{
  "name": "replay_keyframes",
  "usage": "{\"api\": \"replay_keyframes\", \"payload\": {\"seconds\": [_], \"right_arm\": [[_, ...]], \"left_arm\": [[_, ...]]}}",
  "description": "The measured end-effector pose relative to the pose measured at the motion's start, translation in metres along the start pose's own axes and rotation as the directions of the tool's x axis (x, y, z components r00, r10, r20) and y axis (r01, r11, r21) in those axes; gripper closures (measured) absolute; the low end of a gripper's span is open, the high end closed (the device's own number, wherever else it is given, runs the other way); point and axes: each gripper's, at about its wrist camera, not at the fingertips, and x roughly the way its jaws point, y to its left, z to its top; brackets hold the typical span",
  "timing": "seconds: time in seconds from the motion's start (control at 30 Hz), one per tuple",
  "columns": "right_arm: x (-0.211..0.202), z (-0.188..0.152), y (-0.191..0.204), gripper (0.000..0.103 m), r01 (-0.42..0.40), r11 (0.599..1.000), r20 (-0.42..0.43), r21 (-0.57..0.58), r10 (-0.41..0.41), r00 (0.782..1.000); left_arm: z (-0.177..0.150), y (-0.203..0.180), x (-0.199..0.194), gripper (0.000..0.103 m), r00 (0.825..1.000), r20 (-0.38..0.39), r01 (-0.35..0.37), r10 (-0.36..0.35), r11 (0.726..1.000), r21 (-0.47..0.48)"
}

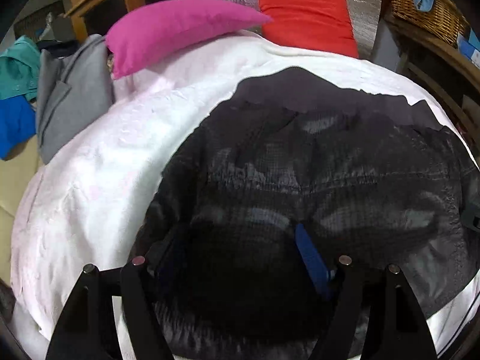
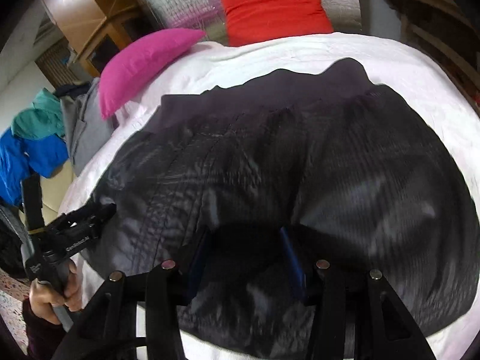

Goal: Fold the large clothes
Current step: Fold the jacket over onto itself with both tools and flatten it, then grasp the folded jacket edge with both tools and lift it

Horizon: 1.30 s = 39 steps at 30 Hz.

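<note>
White quilted bed cover (image 1: 99, 180): the broad soft surface ahead of and beneath both grippers. On it, directly ahead of and under both sets of fingers, lies the large dark grey ripstop jacket (image 1: 330, 174), spread fairly flat with shallow puffy wrinkles. The shell looks light, limp and slick, so it is likely to slide and billow; a hem, seam or zip edge should give the firmest hold. Beyond the jacket sit a magenta pillow (image 1: 174, 27) and a red cushion (image 1: 306, 18); far left lies a pile of grey, teal and blue clothes (image 2: 45, 138). Left gripper (image 1: 240, 252): jaws wide apart over the fabric, whether anything is pinched cannot be told. Right gripper (image 2: 243, 255): jaws partly open above dark fabric, hold likewise unclear.
</note>
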Motion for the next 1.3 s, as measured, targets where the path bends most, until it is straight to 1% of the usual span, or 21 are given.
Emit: {"api": "replay_keyframes", "payload": {"seconds": [0.07, 0.13, 0.2, 0.33, 0.37, 0.4, 0.43, 0.47, 0.53, 0.6, 0.67, 0.73, 0.8, 0.87, 0.9, 0.93, 1.0, 1.03, 1.13, 1.23, 1.3], "right_arm": [[-0.018, -0.006, -0.004, 0.051, -0.038, 0.999, 0.042, 0.025, 0.037, 0.998], [-0.033, -0.011, -0.007, 0.051, -0.018, 1.0, 0.087, 0.02, 0.016, 0.996], [-0.048, -0.016, -0.013, 0.051, 0.002, 1.0, 0.119, 0.02, -0.004, 0.993], [-0.072, -0.026, -0.033, 0.051, 0.133, 0.989, 0.177, 0.061, -0.141, 0.974], [-0.073, -0.027, -0.044, 0.052, 0.166, 0.981, 0.178, 0.096, -0.181, 0.967], [-0.071, -0.025, -0.05, 0.052, 0.182, 0.976, 0.168, 0.121, -0.201, 0.965], [-0.065, -0.024, -0.059, 0.052, 0.202, 0.968, 0.141, 0.152, -0.224, 0.964], [-0.054, -0.024, -0.07, 0.053, 0.225, 0.959, 0.095, 0.172, -0.243, 0.965], [-0.04, -0.027, -0.08, 0.053, 0.231, 0.958, 0.061, 0.169, -0.244, 0.968], [-0.042, -0.024, -0.077, 0.053, 0.238, 0.959, 0.07, 0.153, -0.251, 0.965], [-0.049, -0.022, -0.075, 0.053, 0.233, 0.959, 0.078, 0.159, -0.248, 0.966], [-0.06, -0.022, -0.074, 0.054, 0.22, 0.959, 0.111, 0.181, -0.242, 0.964], [-0.08, -0.02, -0.077, 0.053, 0.217, 0.953, 0.185, 0.214, -0.257, 0.949], [-0.089, -0.017, -0.084, 0.051, 0.216, 0.943, 0.22, 0.255, -0.274, 0.936], [-0.087, -0.016, -0.09, 0.051, 0.211, 0.938, 0.211, 0.276, -0.273, 0.938], [-0.081, -0.016, -0.096, 0.051, 0.205, 0.933, 0.18, 0.295, -0.265, 0.947], [-0.06, -0.02, -0.113, 0.051, 0.199, 0.922, 0.088, 0.333, -0.24, 0.967], [-0.05, -0.019, -0.117, 0.051, 0.193, 0.921, 0.062, 0.339, -0.227, 0.972], [-0.053, -0.019, -0.116, 0.051, 0.165, 0.922, 0.082, 0.349, -0.206, 0.975], [-0.061, -0.024, -0.119, 0.051, 0.105, 0.921, 0.132, 0.376, -0.165, 0.978], [-0.072, -0.026, -0.12, 0.051, 0.052, 0.925, 0.178, 0.375, -0.127, 0.976]], "left_arm": [[-0.006, -0.003, -0.013, 0.028, 0.999, 0.039, -0.026, 0.026, 1.0, 0.009], [-0.013, -0.008, -0.026, 0.028, 0.994, 0.089, -0.071, 0.068, 0.997, 0.034], [-0.019, -0.013, -0.038, 0.028, 0.987, 0.132, -0.096, 0.089, 0.994, 0.052], [-0.024, -0.013, -0.05, 0.028, 0.982, 0.166, -0.098, 0.088, 0.994, 0.056], [-0.024, -0.012, -0.051, 0.028, 0.981, 0.17, -0.101, 0.09, 0.993, 0.056], [-0.023, -0.012, -0.051, 0.028, 0.98, 0.177, -0.106, 0.095, 0.993, 0.057], [-0.022, -0.012, -0.051, 0.028, 0.979, 0.181, -0.11, 0.098, 0.992, 0.057], [-0.02, -0.01, -0.049, 0.028, 0.978, 0.183, -0.11, 0.097, 0.992, 0.057], [-0.018, -0.01, -0.047, 0.028, 0.978, 0.187, -0.107, 0.095, 0.993, 0.058], [-0.017, -0.01, -0.049, 0.028, 0.977, 0.192, -0.108, 0.095, 0.992, 0.059], [-0.017, -0.011, -0.049, 0.028, 0.976, 0.195, -0.112, 0.098, 0.992, 0.061], [-0.018, -0.011, -0.049, 0.028, 0.976, 0.195, -0.111, 0.097, 0.992, 0.062], [-0.018, -0.011, -0.049, 0.028, 0.976, 0.197, -0.111, 0.097, 0.992, 0.064], [-0.019, -0.011, -0.049, 0.028, 0.976, 0.196, -0.114, 0.099, 0.992, 0.063], [-0.019, -0.01, -0.049, 0.028, 0.976, 0.196, -0.114, 0.1, 0.992, 0.062], [-0.018, -0.01, -0.049, 0.028, 0.976, 0.195, -0.114, 0.101, 0.992, 0.06], [-0.019, -0.01, -0.048, 0.028, 0.976, 0.192, -0.116, 0.102, 0.992, 0.059], [-0.019, -0.01, -0.047, 0.028, 0.976, 0.19, -0.117, 0.104, 0.991, 0.06], [-0.019, -0.007, -0.04, 0.028, 0.982, 0.159, -0.115, 0.104, 0.991, 0.063], [-0.02, 0.005, -0.035, 0.028, 0.991, 0.112, -0.072, 0.07, 0.997, 0.012], [-0.02, 0.016, -0.035, 0.028, 0.993, 0.096, -0.059, 0.062, 0.998, -0.026]]}}
